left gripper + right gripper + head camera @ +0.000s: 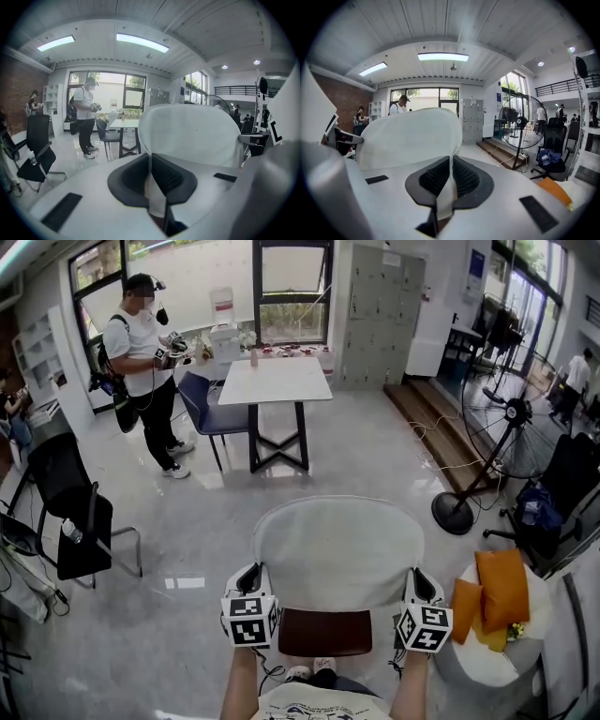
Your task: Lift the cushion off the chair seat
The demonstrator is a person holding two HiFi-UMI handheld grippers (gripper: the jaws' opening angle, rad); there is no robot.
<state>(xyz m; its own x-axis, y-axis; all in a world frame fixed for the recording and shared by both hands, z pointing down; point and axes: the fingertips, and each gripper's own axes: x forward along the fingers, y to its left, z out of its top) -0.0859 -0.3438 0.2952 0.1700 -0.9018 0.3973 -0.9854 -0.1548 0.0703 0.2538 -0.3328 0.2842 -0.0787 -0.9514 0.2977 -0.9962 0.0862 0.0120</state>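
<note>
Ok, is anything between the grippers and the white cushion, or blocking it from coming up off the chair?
Nothing visible does. The left gripper and the right gripper each pinch an edge of the white fabric cushion, which is clear above the dark brown chair seat.

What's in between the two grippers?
A big white fabric cushion stretches from the left gripper to the right gripper. Each gripper is shut on one edge of it. The head view shows this.

Bright room: glossy grey floor (375,465), white table (275,381) before tall windows (292,322), grey lockers (380,320), a standing fan (511,423) at right, a black chair (66,493) at left, strip lights (443,56) overhead
</note>
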